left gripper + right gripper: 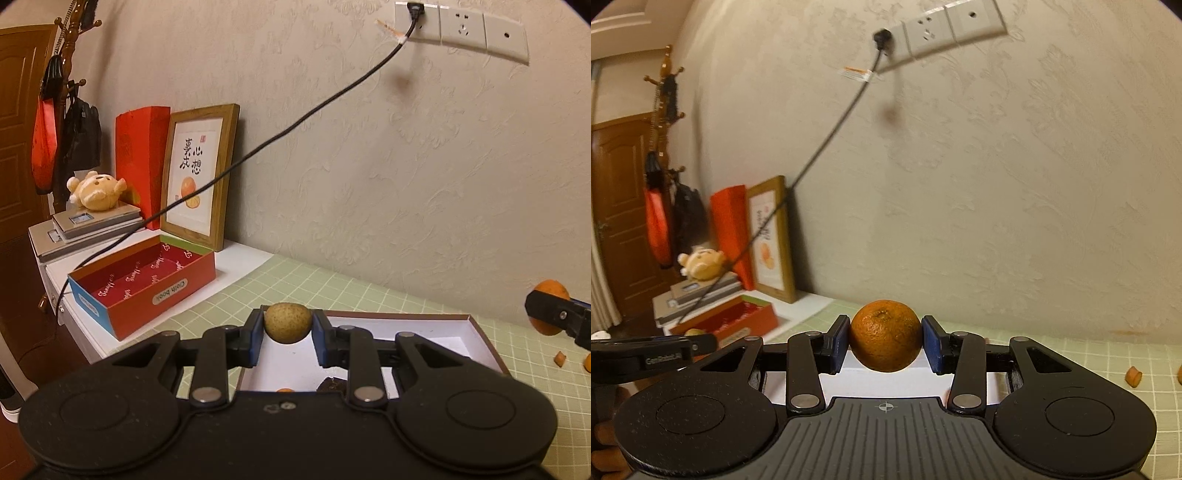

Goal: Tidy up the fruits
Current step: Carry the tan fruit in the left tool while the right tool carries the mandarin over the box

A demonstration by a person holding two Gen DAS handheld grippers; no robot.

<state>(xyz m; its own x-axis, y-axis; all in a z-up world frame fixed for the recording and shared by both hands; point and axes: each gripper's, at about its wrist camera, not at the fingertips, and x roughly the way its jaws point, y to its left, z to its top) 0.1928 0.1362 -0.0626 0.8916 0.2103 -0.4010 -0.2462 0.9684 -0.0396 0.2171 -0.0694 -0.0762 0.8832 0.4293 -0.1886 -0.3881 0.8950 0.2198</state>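
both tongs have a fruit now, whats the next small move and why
Probably carry the left tongs, gripping the small brown fruit, left toward the open red box. The box looks empty, and the right tongs hold an orange.

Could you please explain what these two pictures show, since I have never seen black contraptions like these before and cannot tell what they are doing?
These are two hand-held grippers, each carrying a camera that looks along its two fingers. One picture comes from the left gripper, which clamps a small tan-brown fruit. The other comes from the right gripper, which clamps an orange. Below lie a green checked mat, a shallow white-lined box and an open red box. A framed picture leans against the wall.
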